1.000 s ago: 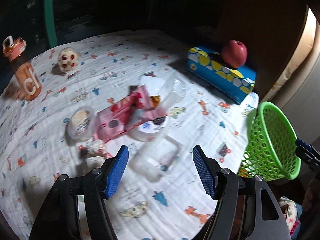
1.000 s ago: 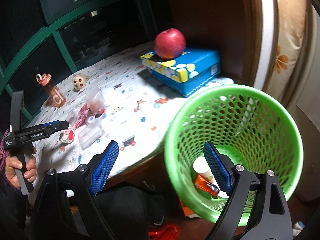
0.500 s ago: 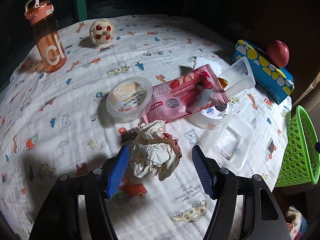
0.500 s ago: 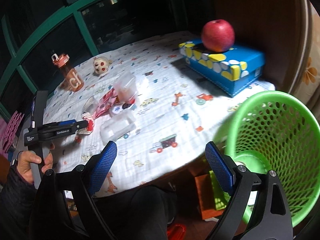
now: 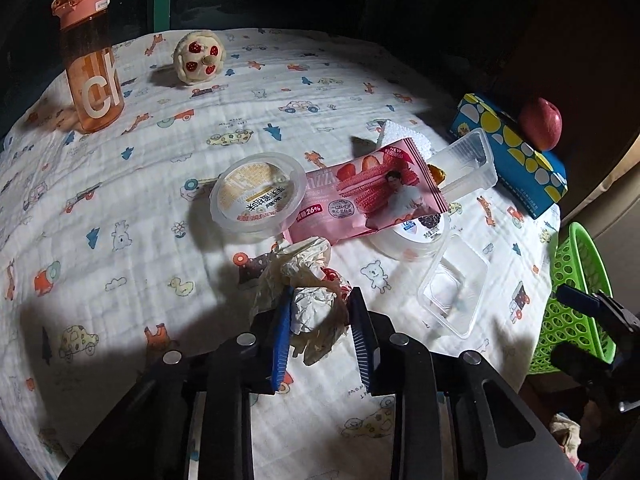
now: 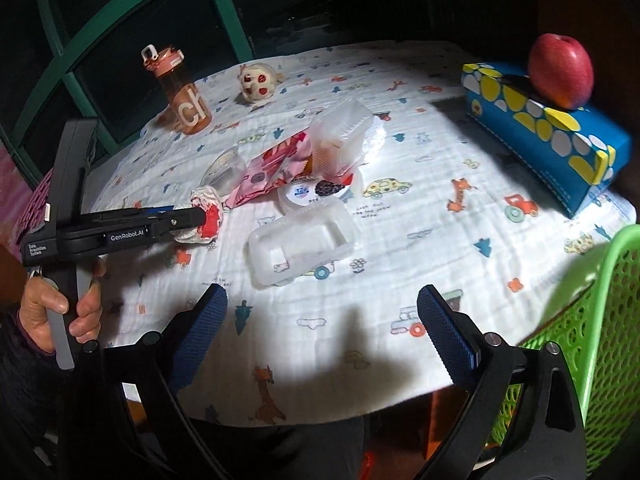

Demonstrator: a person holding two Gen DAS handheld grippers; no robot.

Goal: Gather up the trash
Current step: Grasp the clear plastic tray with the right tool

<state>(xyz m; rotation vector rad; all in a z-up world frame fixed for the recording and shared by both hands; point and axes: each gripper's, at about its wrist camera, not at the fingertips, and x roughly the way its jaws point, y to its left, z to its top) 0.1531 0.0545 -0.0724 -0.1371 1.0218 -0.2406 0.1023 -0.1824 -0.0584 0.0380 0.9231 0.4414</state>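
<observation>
Left wrist view shows my left gripper (image 5: pixel 320 322) clamped on the crumpled wrapper (image 5: pixel 310 284), green basket (image 5: pixel 576 300) off right beside my empty, wide-open right gripper (image 6: pixel 322 328).

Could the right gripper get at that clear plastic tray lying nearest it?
Probably yes. The right gripper is open and empty, and only bare tablecloth lies between it and the clear plastic tray. The left gripper is off to the side, closed on crumpled paper.
</observation>
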